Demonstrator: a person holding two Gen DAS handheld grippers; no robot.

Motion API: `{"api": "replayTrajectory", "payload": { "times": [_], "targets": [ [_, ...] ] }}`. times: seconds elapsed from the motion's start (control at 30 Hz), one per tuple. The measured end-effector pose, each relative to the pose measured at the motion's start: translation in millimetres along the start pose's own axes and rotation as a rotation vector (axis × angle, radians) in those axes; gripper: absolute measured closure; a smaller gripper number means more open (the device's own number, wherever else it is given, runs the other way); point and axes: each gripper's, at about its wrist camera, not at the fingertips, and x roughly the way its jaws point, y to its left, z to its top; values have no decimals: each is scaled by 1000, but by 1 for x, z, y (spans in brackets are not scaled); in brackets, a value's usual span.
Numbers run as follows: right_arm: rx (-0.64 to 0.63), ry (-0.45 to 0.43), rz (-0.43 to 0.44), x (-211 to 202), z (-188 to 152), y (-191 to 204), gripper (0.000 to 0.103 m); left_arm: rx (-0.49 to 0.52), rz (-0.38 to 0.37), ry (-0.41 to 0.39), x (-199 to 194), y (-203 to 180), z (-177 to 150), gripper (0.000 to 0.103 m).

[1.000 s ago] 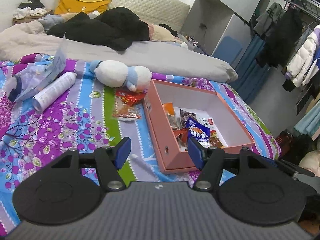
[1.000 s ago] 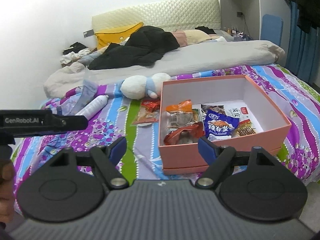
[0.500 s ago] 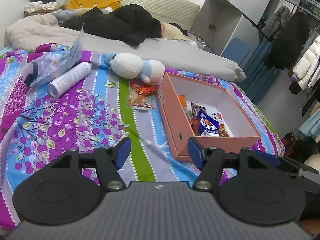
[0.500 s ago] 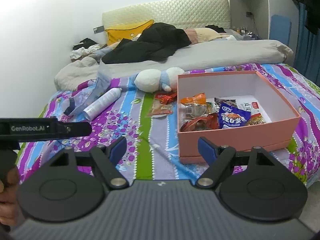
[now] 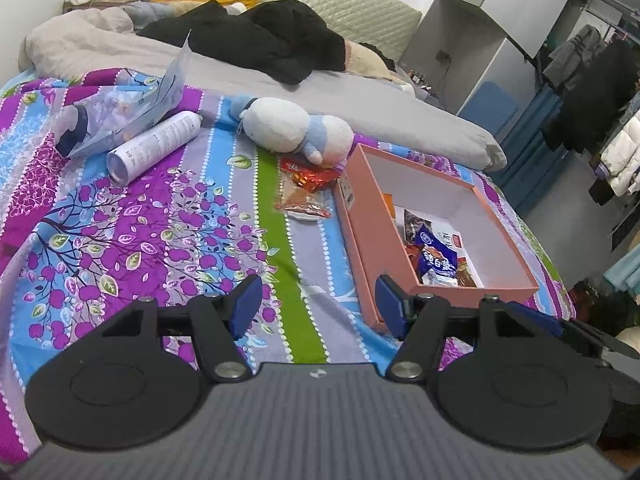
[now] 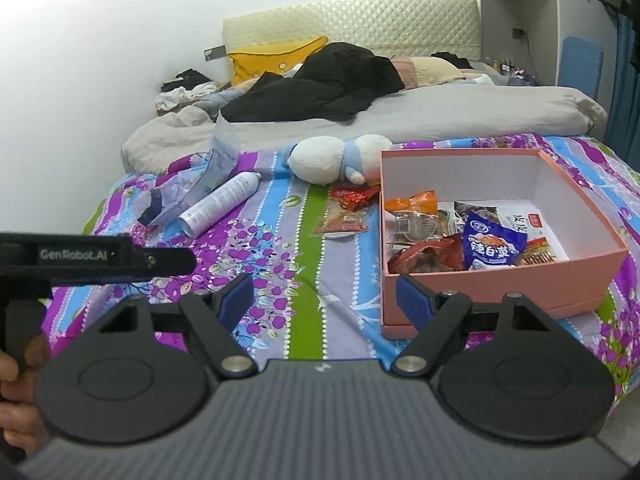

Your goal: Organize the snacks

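A pink box [image 5: 360, 236] [image 6: 500, 284] sits on the bed and holds several snack packets, among them a blue packet [image 5: 437, 260] [image 6: 491, 246] and an orange one [image 6: 412, 202]. Two snack packets lie on the bedspread left of the box: a red one [image 5: 310, 174] [image 6: 352, 196] and a tan one [image 5: 302, 202] [image 6: 345, 220]. My left gripper [image 5: 318, 300] is open and empty above the bedspread, near the box's front left corner. My right gripper [image 6: 324, 296] is open and empty, short of the box.
A white plush toy [image 5: 296, 130] [image 6: 332, 158] lies behind the loose packets. A white spray can [image 5: 154, 148] [image 6: 220, 204] and a clear plastic bag [image 5: 120, 108] [image 6: 188, 192] lie at the left. Dark clothes and grey bedding [image 6: 440, 120] fill the far bed. The left gripper's body [image 6: 92, 258] shows at the right view's left edge.
Both grippers have pulled back and shifted left, away from the box; the box and snacks look smaller and further right. Both stay open and empty.
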Motion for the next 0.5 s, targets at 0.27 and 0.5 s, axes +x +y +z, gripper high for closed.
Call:
{"api": "replayTrajectory", "payload": {
  "times": [0.27,0.5],
  "targets": [
    [-24,6,-24,35,10,8,23,-27,14,2,33,20,29,35],
    [-57,2,-14,74,17,22,24,-26,11,24,71,39,60,35]
  ]
}}
